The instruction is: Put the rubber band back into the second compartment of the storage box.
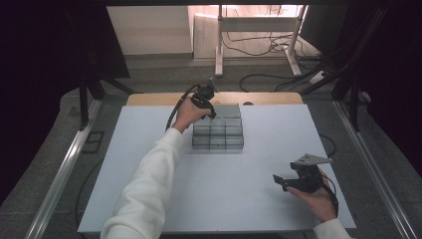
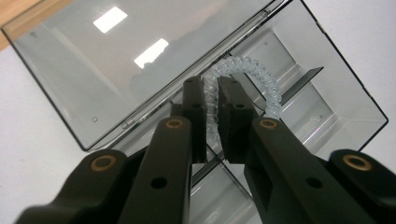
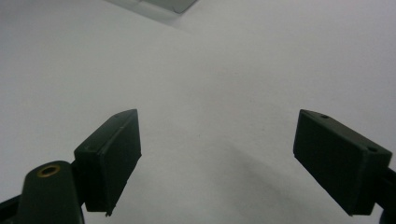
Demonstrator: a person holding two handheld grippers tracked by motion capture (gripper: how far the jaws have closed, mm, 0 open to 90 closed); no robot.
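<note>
White long sleeves (image 1: pixel 149 184) are worn on both forearms. Each hand carries a black gripper: the left gripper (image 2: pixel 211 105) has flat rectangular fingers (image 2: pixel 193 112) on arms fastened with brass-coloured rivets (four are seen), and a black cable (image 1: pixel 178 105) trails from it. The right gripper (image 1: pixel 283 180) is topped by a grey three-cornered plate (image 1: pixel 311 160).

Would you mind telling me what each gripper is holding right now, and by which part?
The left gripper pinches a clear spiral hair tie by one side of its loop, above the open compartment box. The right gripper holds nothing, jaws apart.
</note>
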